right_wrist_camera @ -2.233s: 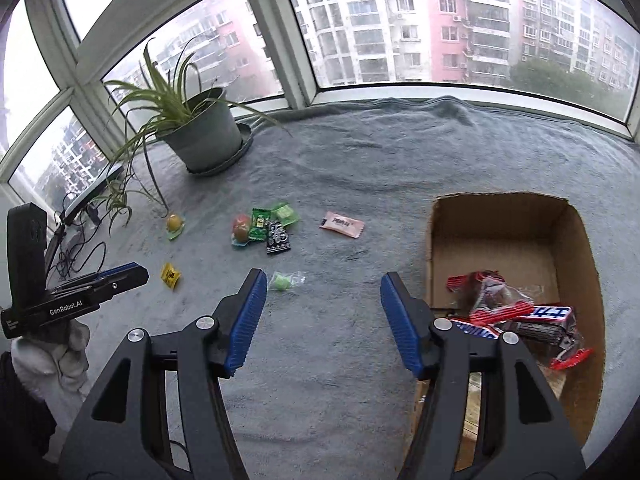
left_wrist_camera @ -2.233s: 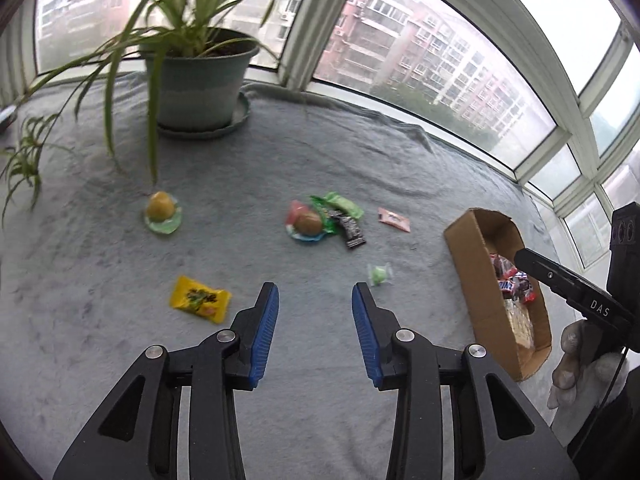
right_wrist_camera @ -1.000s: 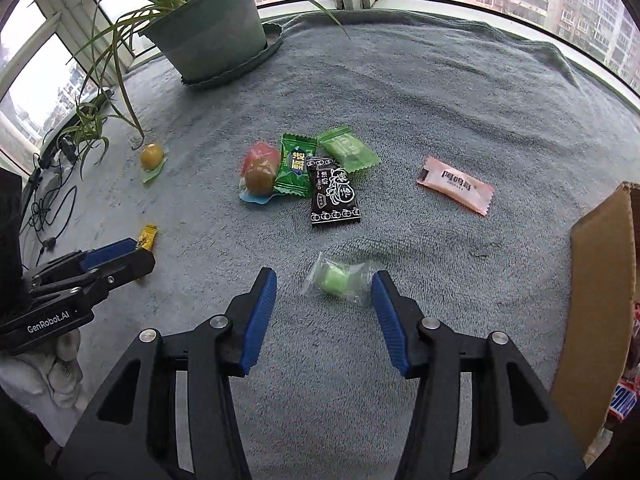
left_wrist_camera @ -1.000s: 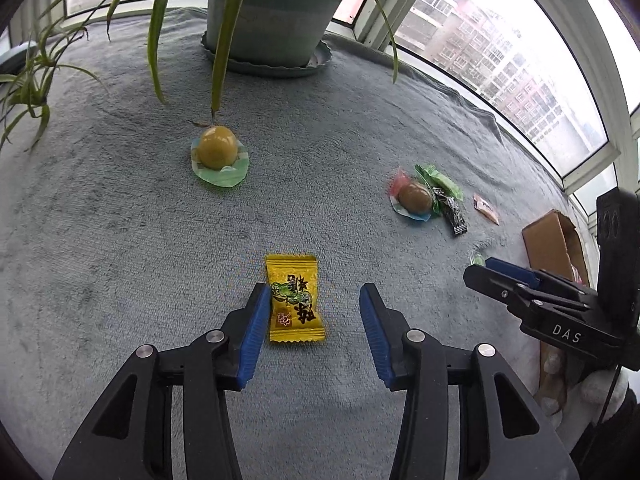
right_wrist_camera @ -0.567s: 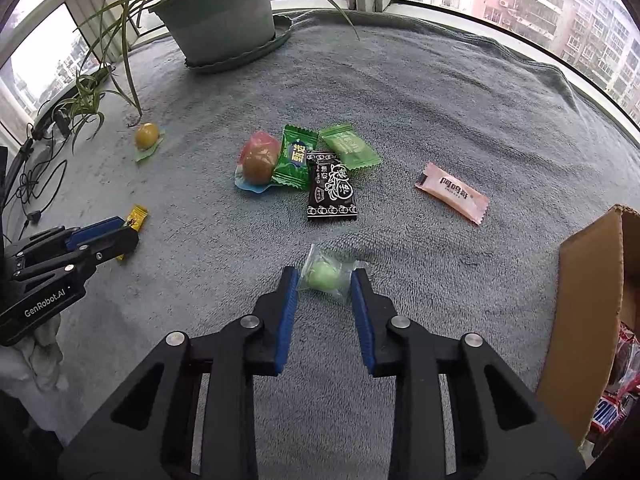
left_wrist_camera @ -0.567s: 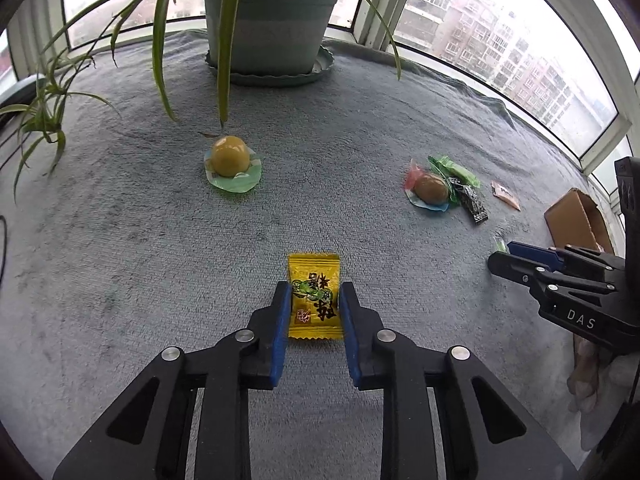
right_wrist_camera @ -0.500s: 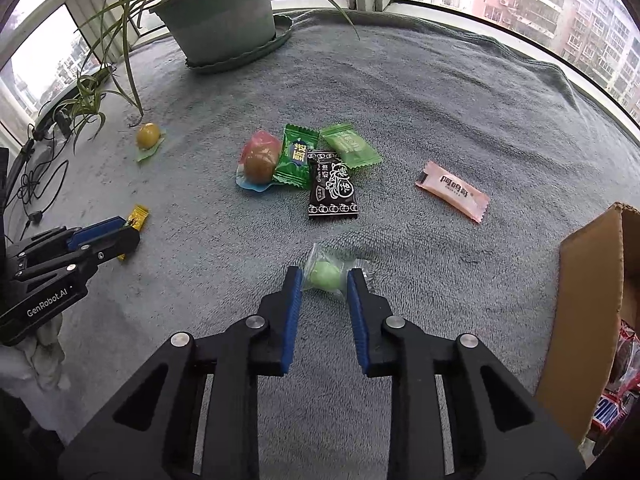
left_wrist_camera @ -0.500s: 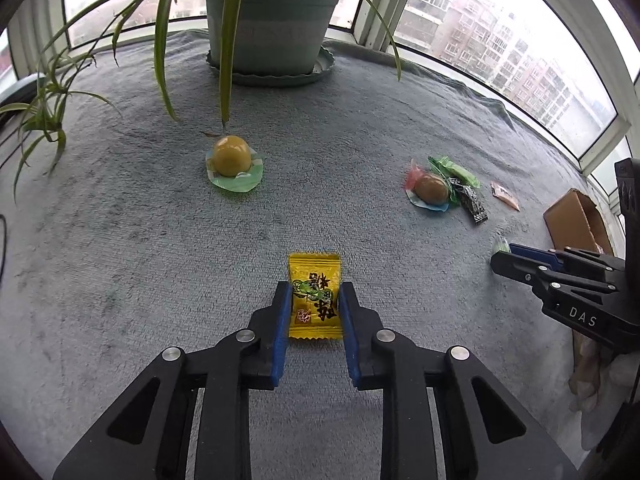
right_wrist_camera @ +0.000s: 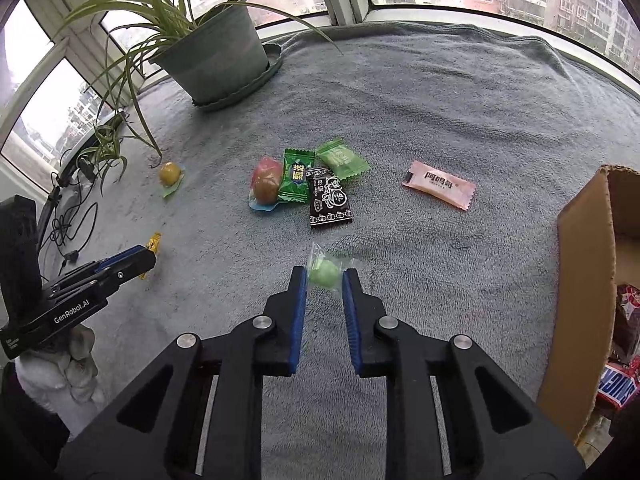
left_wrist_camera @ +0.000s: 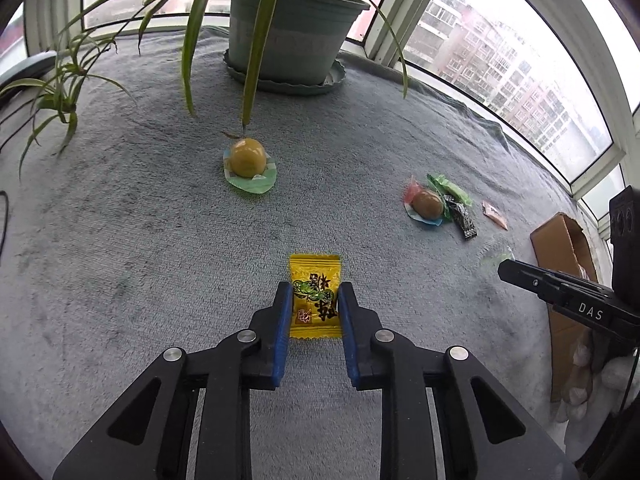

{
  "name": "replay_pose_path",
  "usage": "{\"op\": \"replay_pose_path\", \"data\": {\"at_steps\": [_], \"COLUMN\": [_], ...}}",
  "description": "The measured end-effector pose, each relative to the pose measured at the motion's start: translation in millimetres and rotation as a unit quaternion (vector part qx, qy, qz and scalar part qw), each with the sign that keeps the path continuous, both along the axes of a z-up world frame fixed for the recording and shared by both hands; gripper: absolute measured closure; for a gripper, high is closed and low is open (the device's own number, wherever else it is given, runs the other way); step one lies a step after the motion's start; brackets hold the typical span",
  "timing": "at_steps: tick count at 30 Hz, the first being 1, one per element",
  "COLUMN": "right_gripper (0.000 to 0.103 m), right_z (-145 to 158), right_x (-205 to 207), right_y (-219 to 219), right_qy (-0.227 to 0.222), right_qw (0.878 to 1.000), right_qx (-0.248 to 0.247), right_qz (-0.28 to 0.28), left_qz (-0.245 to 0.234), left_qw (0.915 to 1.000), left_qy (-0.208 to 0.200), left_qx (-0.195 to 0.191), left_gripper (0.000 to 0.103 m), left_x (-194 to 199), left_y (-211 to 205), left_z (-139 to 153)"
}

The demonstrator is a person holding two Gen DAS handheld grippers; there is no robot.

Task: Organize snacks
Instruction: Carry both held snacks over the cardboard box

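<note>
My left gripper [left_wrist_camera: 315, 292] is shut on a yellow candy packet [left_wrist_camera: 316, 272] that lies on the grey blanket [left_wrist_camera: 160, 240]. Seen from the right wrist, the left gripper [right_wrist_camera: 140, 260] rests low at the left with the yellow packet [right_wrist_camera: 154, 242] at its tips. The jaws of my right gripper [right_wrist_camera: 324, 276] are closing, and their pads press a green candy in clear wrap [right_wrist_camera: 323, 273] just above the blanket. An open cardboard box [right_wrist_camera: 580, 280] at the right holds wrapped bars [right_wrist_camera: 616, 388].
Several loose snacks lie mid-blanket: a pink packet [right_wrist_camera: 439, 185], a black packet [right_wrist_camera: 330, 202], two green packets [right_wrist_camera: 297, 176] and a brown ball candy [right_wrist_camera: 266, 190]. A yellow ball candy [left_wrist_camera: 248, 156] sits before the potted plant [left_wrist_camera: 292, 36]. Cables hang off the left edge.
Both grippers went from open around their candies to shut on them. The right gripper has risen a little with the green candy.
</note>
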State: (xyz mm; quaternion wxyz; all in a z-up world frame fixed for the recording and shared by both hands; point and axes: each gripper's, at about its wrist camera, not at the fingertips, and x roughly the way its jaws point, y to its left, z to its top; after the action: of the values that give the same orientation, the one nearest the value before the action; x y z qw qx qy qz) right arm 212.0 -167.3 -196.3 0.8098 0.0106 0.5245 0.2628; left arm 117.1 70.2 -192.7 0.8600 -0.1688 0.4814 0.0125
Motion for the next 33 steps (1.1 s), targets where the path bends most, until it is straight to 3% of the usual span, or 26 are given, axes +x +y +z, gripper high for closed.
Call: {"op": "replay_pose_path", "data": {"at_steps": [8, 18, 33], "right_gripper": [0.084, 0.084, 0.084], "right_z": [37, 80, 90], "right_x": [-12, -30, -55], "right_y": [-18, -66, -153], "right_qy": [-0.044, -0.098, -0.116], "right_qw": [0.999, 0.994, 0.983], "right_qx": [0.004, -0.009, -0.038], "right_qz": [-0.009, -0.050, -0.137], "left_qz": [-0.025, -0.099, -0.221], "left_qw": [0.9990, 0.9920, 0.9702], "left_qy": [-0.037, -0.078, -0.099], "left_qx": [-0.003, -0.001, -0.004], "left_gripper": [0.082, 0.082, 0.082], "left_x": [2, 16, 42], "left_y": [-19, -76, -194], "left_z": [34, 73, 91]}}
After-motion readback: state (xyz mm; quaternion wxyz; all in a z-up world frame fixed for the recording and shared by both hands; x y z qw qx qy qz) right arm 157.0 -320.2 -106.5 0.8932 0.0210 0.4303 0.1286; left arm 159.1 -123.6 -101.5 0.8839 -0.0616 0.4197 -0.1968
